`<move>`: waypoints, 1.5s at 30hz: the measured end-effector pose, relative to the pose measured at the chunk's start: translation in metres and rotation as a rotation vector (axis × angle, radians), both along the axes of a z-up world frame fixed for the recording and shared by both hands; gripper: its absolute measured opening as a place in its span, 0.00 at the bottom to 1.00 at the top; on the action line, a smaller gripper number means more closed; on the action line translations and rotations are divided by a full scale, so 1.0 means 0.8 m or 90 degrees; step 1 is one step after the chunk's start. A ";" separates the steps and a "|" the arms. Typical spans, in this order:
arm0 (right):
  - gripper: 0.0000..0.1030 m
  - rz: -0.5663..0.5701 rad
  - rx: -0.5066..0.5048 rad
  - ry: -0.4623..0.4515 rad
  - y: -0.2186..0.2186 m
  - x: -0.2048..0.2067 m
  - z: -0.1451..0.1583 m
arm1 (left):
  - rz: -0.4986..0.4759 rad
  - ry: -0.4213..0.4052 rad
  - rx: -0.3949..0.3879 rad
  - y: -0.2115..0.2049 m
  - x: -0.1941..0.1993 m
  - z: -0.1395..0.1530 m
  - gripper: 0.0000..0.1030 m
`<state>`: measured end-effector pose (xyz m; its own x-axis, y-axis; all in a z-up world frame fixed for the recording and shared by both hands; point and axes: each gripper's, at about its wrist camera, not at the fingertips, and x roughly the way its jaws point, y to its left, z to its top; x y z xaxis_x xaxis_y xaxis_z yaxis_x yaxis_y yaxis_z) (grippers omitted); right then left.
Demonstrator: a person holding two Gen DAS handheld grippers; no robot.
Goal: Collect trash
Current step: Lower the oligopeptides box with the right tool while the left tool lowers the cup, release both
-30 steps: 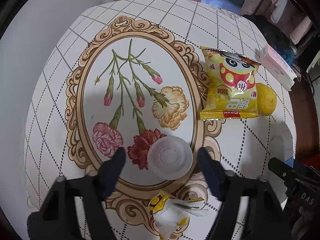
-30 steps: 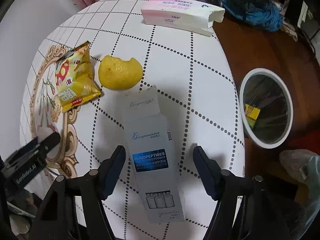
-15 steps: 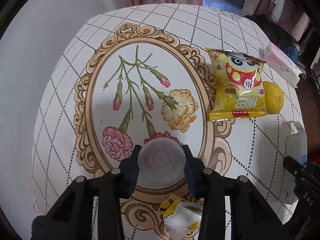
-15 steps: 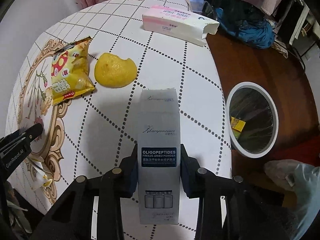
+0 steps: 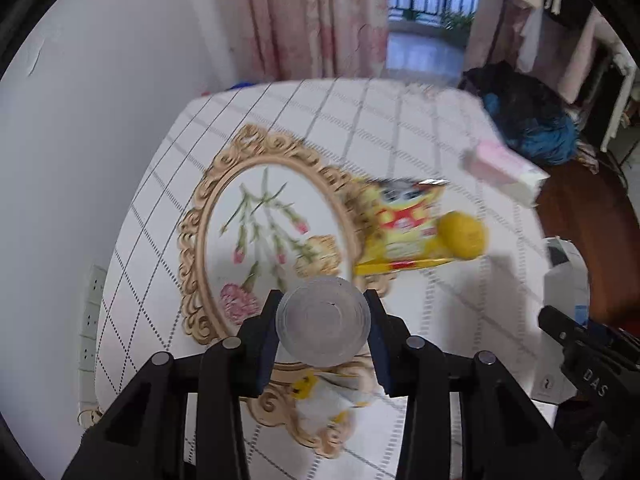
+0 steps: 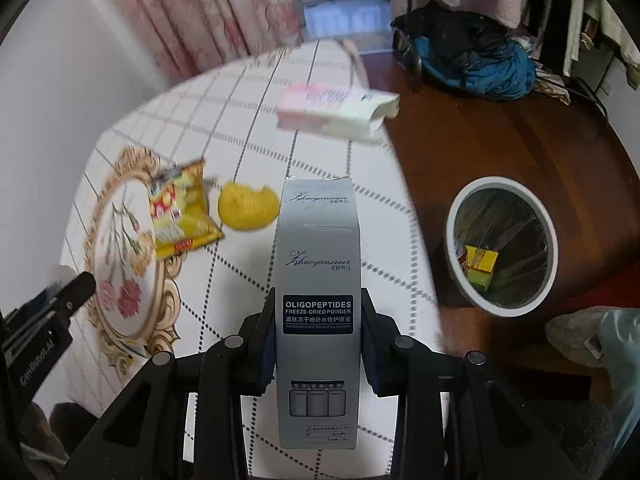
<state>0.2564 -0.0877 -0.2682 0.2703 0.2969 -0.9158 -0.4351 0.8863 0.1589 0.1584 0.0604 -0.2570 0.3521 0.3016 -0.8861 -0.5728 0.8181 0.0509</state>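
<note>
My left gripper (image 5: 322, 322) is shut on a clear plastic cup (image 5: 323, 322), held up above the round table (image 5: 160, 240). Below it a crumpled yellow-white wrapper (image 5: 332, 398) lies near the table's front edge. My right gripper (image 6: 318, 326) is shut on a tall silver cardboard box (image 6: 318, 280), lifted off the table. A yellow snack bag (image 6: 180, 212) and a bitten yellow fruit (image 6: 248, 210) lie on the tablecloth. On the floor to the right stands a white trash bin (image 6: 464, 280) with a yellow carton inside.
A pink-and-white carton (image 6: 336, 110) lies at the table's far edge. Dark and blue clothes (image 6: 472, 60) are piled on the wooden floor beyond. A pale plastic bag (image 6: 596, 344) sits at the right near the bin. Pink curtains (image 5: 312, 20) hang behind the table.
Both grippers closed from open a second ago, left on the cup and right on the silver box, and have since lifted them off the table. The views now tilt up toward the room.
</note>
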 end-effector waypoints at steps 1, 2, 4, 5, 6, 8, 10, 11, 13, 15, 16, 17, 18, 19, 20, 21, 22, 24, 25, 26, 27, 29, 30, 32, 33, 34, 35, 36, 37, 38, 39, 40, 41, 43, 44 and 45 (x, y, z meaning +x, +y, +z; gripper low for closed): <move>0.36 -0.004 0.007 -0.004 -0.008 0.001 0.006 | -0.011 -0.008 0.003 -0.011 0.004 0.009 0.35; 0.36 -0.009 0.012 -0.010 -0.016 0.003 0.012 | -0.020 -0.016 0.004 -0.016 0.010 0.014 0.35; 0.36 -0.025 0.027 -0.023 -0.043 0.012 0.029 | -0.038 -0.028 0.006 -0.030 0.020 0.026 0.35; 0.36 -0.031 0.032 -0.024 -0.054 0.016 0.033 | -0.052 -0.037 0.006 -0.043 0.029 0.034 0.35; 0.36 -0.043 0.039 -0.028 -0.073 0.022 0.040 | -0.063 -0.044 0.004 -0.052 0.036 0.040 0.35; 0.36 -0.064 0.046 -0.033 -0.105 0.035 0.049 | -0.090 -0.057 0.004 -0.077 0.054 0.051 0.35; 0.36 -0.086 0.049 -0.033 -0.138 0.050 0.053 | -0.114 -0.064 0.001 -0.096 0.072 0.056 0.35; 0.36 -0.098 0.048 -0.033 -0.156 0.059 0.053 | -0.129 -0.067 -0.001 -0.110 0.085 0.058 0.35; 0.36 -0.125 0.043 -0.030 -0.195 0.080 0.048 | -0.159 -0.068 -0.004 -0.139 0.114 0.058 0.35; 0.36 -0.154 0.030 -0.024 -0.235 0.107 0.036 | -0.192 -0.064 -0.006 -0.174 0.150 0.051 0.35; 0.36 -0.164 0.024 -0.021 -0.250 0.118 0.029 | -0.205 -0.062 -0.006 -0.190 0.167 0.046 0.35; 0.36 -0.173 0.023 -0.016 -0.264 0.129 0.022 | -0.219 -0.059 -0.010 -0.206 0.185 0.040 0.35; 0.36 -0.182 0.020 -0.006 -0.281 0.143 0.011 | -0.228 -0.055 -0.015 -0.217 0.195 0.035 0.35; 0.36 -0.191 0.021 0.010 -0.297 0.159 -0.004 | -0.242 -0.049 -0.026 -0.233 0.213 0.025 0.35; 0.36 -0.202 0.035 0.032 -0.312 0.175 -0.022 | -0.252 -0.043 -0.039 -0.244 0.228 0.014 0.35; 0.36 -0.211 0.042 0.049 -0.320 0.185 -0.036 | -0.264 -0.029 -0.063 -0.260 0.250 -0.004 0.35; 0.36 -0.220 0.050 0.073 -0.332 0.201 -0.056 | -0.273 -0.019 -0.083 -0.269 0.264 -0.017 0.35; 0.36 -0.241 0.070 0.117 -0.352 0.228 -0.099 | -0.286 0.012 -0.132 -0.289 0.294 -0.053 0.35; 0.36 -0.245 0.072 0.131 -0.358 0.237 -0.116 | -0.296 0.030 -0.153 -0.298 0.311 -0.075 0.35; 0.36 -0.253 0.072 0.146 -0.364 0.249 -0.137 | -0.301 0.044 -0.167 -0.303 0.321 -0.088 0.35; 0.36 -0.256 0.071 0.154 -0.367 0.255 -0.149 | -0.303 0.063 -0.182 -0.309 0.333 -0.108 0.35; 0.36 -0.261 0.066 0.181 -0.372 0.273 -0.185 | -0.309 0.094 -0.216 -0.318 0.357 -0.144 0.35; 0.36 -0.263 0.064 0.191 -0.373 0.279 -0.199 | -0.308 0.114 -0.231 -0.321 0.370 -0.165 0.35; 0.36 -0.265 0.054 0.211 -0.376 0.291 -0.229 | -0.309 0.138 -0.251 -0.329 0.385 -0.188 0.35; 0.36 -0.265 0.056 0.219 -0.377 0.294 -0.237 | -0.310 0.152 -0.258 -0.333 0.394 -0.203 0.35; 0.36 -0.262 0.054 0.230 -0.377 0.297 -0.250 | -0.313 0.160 -0.264 -0.335 0.398 -0.212 0.35; 0.36 -0.256 0.052 0.236 -0.375 0.300 -0.260 | -0.315 0.168 -0.270 -0.337 0.403 -0.219 0.35; 0.36 -0.250 0.053 0.239 -0.373 0.301 -0.267 | -0.320 0.175 -0.278 -0.340 0.407 -0.225 0.35; 0.36 -0.246 0.050 0.240 -0.371 0.302 -0.272 | -0.322 0.180 -0.286 -0.342 0.411 -0.230 0.35; 0.36 -0.240 0.046 0.243 -0.367 0.306 -0.277 | -0.321 0.183 -0.287 -0.341 0.411 -0.231 0.36; 0.36 -0.238 0.047 0.248 -0.364 0.308 -0.282 | -0.319 0.187 -0.283 -0.340 0.411 -0.233 0.36; 0.42 -0.239 0.049 0.256 -0.363 0.310 -0.287 | -0.321 0.190 -0.275 -0.340 0.411 -0.233 0.42; 0.50 -0.242 0.047 0.260 -0.363 0.311 -0.290 | -0.327 0.189 -0.264 -0.340 0.409 -0.231 0.54; 0.79 -0.247 0.046 0.258 -0.361 0.312 -0.291 | -0.329 0.183 -0.244 -0.338 0.408 -0.231 0.72; 0.79 -0.250 0.044 0.254 -0.362 0.311 -0.290 | -0.324 0.179 -0.233 -0.335 0.406 -0.228 0.78; 0.81 -0.250 0.040 0.251 -0.362 0.311 -0.288 | -0.321 0.178 -0.229 -0.333 0.409 -0.232 0.81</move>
